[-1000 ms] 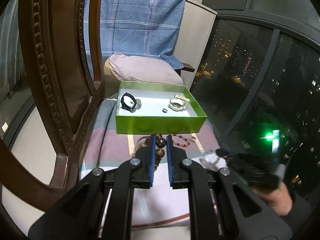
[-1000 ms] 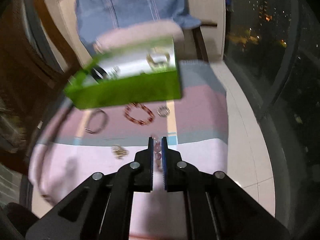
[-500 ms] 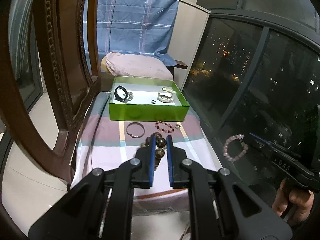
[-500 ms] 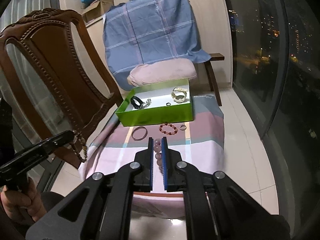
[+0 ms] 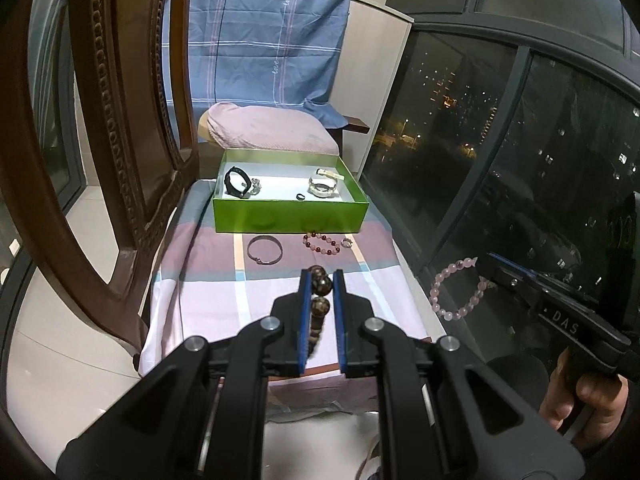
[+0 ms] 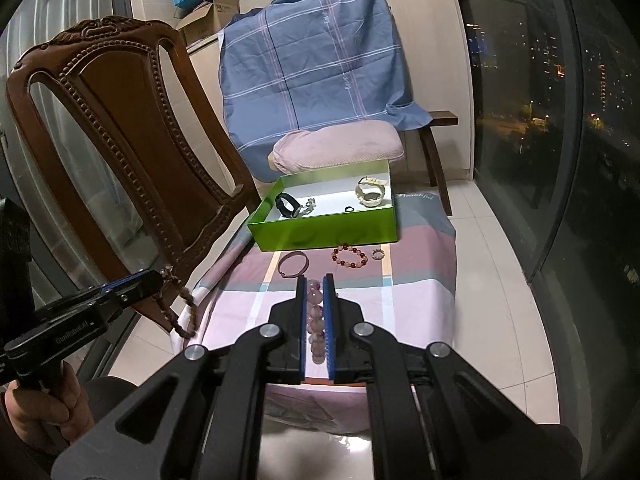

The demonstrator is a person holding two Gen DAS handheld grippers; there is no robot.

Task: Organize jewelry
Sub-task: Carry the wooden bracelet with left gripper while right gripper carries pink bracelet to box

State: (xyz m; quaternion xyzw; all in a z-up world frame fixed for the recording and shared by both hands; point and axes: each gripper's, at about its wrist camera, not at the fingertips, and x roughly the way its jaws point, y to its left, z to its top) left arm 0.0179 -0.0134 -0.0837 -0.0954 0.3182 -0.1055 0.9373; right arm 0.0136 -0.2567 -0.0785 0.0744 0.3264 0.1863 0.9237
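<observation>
Jewelry sat split: left gripper was clamped on a brown bead bracelet, held above the near end of the striped cloth. Thin bangle, red bead bracelet and small ring lay before the green box. Right gripper pinched a pink bead bracelet.

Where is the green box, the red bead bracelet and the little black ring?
green box (image 5: 290, 217), left wrist view, on its front wall.
red bead bracelet (image 5: 321, 243), left wrist view, on its beads.
little black ring (image 5: 300, 197), left wrist view, on its band.
</observation>
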